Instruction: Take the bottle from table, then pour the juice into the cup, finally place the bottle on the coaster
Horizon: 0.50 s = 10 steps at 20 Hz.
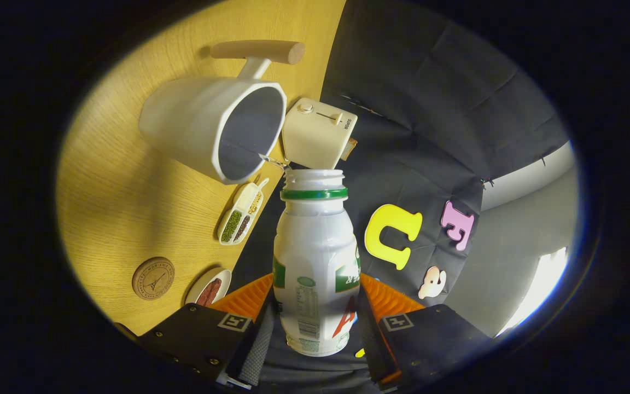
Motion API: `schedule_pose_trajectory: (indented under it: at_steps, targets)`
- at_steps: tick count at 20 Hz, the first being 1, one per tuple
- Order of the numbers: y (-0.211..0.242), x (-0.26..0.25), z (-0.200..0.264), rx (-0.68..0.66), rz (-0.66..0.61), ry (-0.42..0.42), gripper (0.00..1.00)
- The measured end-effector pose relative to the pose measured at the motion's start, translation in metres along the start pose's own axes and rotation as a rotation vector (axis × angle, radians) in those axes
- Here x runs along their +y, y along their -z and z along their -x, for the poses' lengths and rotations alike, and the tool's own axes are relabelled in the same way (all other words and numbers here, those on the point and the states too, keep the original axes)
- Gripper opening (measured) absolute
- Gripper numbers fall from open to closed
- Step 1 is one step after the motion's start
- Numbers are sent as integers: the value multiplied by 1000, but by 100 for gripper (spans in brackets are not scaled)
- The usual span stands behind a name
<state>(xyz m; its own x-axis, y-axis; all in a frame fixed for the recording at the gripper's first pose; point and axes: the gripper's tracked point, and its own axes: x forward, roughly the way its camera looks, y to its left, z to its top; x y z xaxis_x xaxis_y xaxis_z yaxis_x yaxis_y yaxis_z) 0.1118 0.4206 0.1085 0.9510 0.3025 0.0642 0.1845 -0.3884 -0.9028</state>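
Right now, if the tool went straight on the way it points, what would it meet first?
The tool is shut on the bottle. Straight ahead, the bottle's mouth would probably meet the cup rim first; depth is unclear.

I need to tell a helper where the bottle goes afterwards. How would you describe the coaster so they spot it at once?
On the wooden table, look past the white cup and the divided bean dish. The coaster lies beside a small plate: a flat, brown, engraved disc, holding nothing.
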Motion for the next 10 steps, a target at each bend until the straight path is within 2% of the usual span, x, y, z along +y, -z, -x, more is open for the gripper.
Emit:
schedule_pose_trajectory:
  at_steps: [10]
  targets:
    - [2,-1,-2,1,30,16,72]
